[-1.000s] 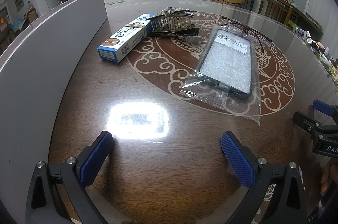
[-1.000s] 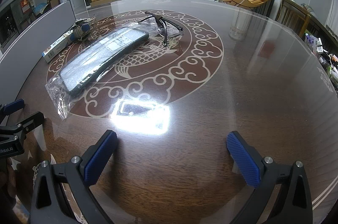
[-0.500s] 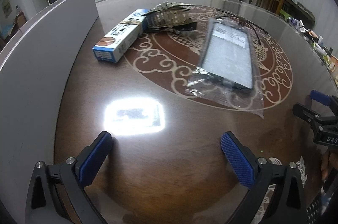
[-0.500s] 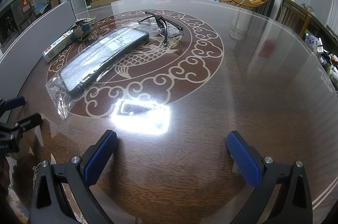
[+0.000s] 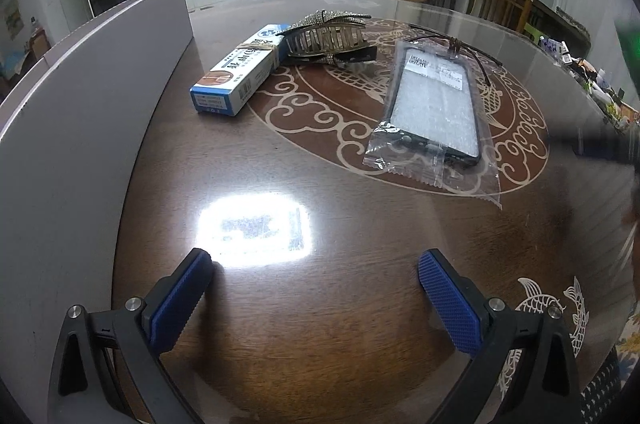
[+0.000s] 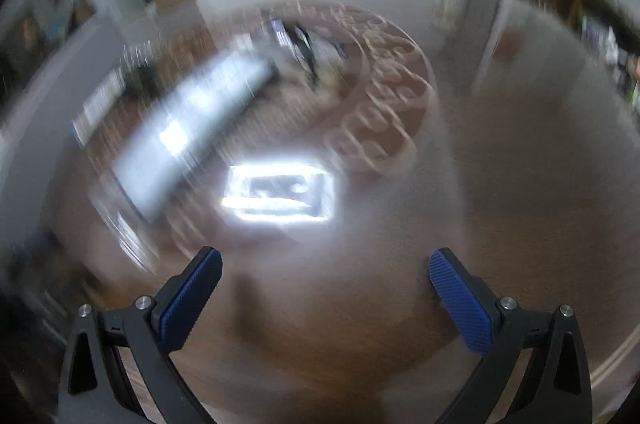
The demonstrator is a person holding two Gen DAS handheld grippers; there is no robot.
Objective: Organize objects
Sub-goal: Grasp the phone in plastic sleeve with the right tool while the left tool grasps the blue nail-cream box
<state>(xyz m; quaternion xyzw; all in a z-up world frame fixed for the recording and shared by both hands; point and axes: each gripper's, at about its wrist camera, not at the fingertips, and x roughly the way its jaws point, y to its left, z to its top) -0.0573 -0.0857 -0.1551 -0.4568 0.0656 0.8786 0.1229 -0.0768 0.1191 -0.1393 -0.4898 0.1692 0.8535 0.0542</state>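
I have a round dark wooden table [image 5: 320, 304] under both cameras, its glossy top inlaid with a pale scroll-and-fish medallion and carrying a bright square glare patch. A tall grey panel [image 5: 80, 112] stands along the table's left edge in my left wrist view.

Largest of the things to sort is the phone case in a clear plastic bag [image 5: 436, 112], lying on the right half of the medallion with its long axis running away from me. Next is the blue and white box [image 5: 240, 72], lying flat near the grey panel toward the far left of the table. Its far end is touching or just beside the rhinestone hair claw [image 5: 326, 34], which sits toward the far edge. Thin-framed glasses [image 5: 460, 44] lie at the far end of the bagged case, partly under or against it; I cannot tell which.

My left gripper [image 5: 314, 278] hangs over the near edge with its blue pads [image 5: 450, 306] spread wide and nothing between them. My right gripper [image 6: 325, 276] is likewise wide apart and empty; its view is badly smeared, so I only make out the bagged case [image 6: 192, 128] as a pale streak left of centre.
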